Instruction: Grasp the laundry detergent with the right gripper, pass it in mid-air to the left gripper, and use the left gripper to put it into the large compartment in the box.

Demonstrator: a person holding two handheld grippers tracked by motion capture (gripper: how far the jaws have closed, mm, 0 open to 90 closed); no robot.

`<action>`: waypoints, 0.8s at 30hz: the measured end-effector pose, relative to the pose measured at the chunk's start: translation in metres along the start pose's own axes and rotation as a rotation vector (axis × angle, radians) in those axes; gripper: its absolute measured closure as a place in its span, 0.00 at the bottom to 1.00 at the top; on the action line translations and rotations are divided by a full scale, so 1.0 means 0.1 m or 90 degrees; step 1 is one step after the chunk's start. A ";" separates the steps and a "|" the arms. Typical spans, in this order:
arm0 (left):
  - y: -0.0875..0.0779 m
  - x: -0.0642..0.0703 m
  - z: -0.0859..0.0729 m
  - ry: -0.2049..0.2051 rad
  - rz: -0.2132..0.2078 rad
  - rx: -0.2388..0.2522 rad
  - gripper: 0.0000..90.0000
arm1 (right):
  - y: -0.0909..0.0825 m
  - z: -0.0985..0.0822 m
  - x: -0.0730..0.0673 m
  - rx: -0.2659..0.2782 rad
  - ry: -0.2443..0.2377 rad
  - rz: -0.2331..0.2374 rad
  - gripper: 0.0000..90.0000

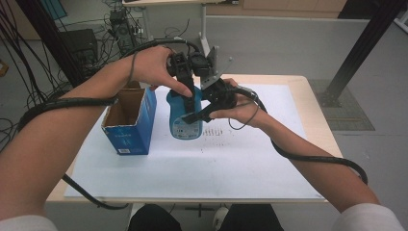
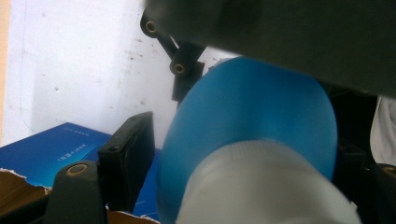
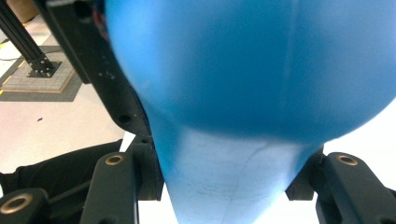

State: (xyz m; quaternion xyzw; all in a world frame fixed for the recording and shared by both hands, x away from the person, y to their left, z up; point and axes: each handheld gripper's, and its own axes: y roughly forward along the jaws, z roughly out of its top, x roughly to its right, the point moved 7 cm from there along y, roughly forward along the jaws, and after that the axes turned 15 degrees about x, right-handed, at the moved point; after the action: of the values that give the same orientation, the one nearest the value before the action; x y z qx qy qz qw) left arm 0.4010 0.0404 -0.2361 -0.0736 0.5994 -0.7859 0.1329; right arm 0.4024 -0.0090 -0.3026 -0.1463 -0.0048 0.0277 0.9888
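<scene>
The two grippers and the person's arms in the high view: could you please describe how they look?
Both the left gripper and the right gripper are black, jointed mechanisms with brass-coloured pivot pins. A grey three-cornered plate tops the right one. A thick black cable trails from each along the bare forearms. White short sleeves show at the bottom edge.

left hand-held gripper (image 1: 188, 91): jaws part-closed | right hand-held gripper (image 1: 199, 114): clamped | forearms converge

A table (image 1: 308, 103) bore a white sheet (image 1: 231, 163); on it stood an open blue box (image 1: 131, 126) beside a blue bottle (image 1: 185, 122).
</scene>
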 end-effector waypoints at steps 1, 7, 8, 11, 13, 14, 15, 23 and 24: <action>0.00 0.00 0.00 0.000 -0.005 -0.001 0.32 | 0.00 0.00 0.00 0.000 0.001 0.000 0.49; 0.01 0.02 0.00 0.003 -0.013 -0.006 0.37 | 0.00 -0.02 -0.01 -0.006 0.010 -0.002 0.49; 0.01 0.02 0.00 0.005 -0.014 -0.008 0.37 | 0.00 -0.03 -0.01 -0.006 0.011 -0.001 0.49; 0.02 0.02 0.00 0.005 -0.014 -0.007 0.38 | 0.00 -0.03 0.00 -0.002 0.003 0.000 0.49; 0.02 0.02 0.00 0.007 -0.016 -0.011 0.38 | 0.00 -0.04 -0.01 -0.005 0.009 0.000 0.49; 0.02 0.02 0.00 0.007 -0.017 -0.011 0.38 | 0.00 -0.04 -0.01 -0.005 0.010 0.001 0.49; 0.03 0.02 0.00 0.007 -0.016 -0.010 0.38 | 0.00 -0.04 -0.02 -0.004 0.012 0.002 0.49; 0.04 0.02 0.01 0.009 -0.014 -0.007 0.38 | -0.01 -0.05 -0.01 -0.006 0.008 0.002 0.49; 0.04 0.02 0.01 0.009 -0.015 -0.009 0.38 | -0.01 -0.06 -0.01 -0.006 0.008 0.001 0.49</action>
State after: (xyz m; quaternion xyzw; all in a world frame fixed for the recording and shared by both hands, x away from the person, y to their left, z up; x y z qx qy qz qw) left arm 0.3993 0.0380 -0.2395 -0.0758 0.6049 -0.7837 0.1192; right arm 0.4017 -0.0115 -0.3076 -0.1515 0.0013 0.0277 0.9881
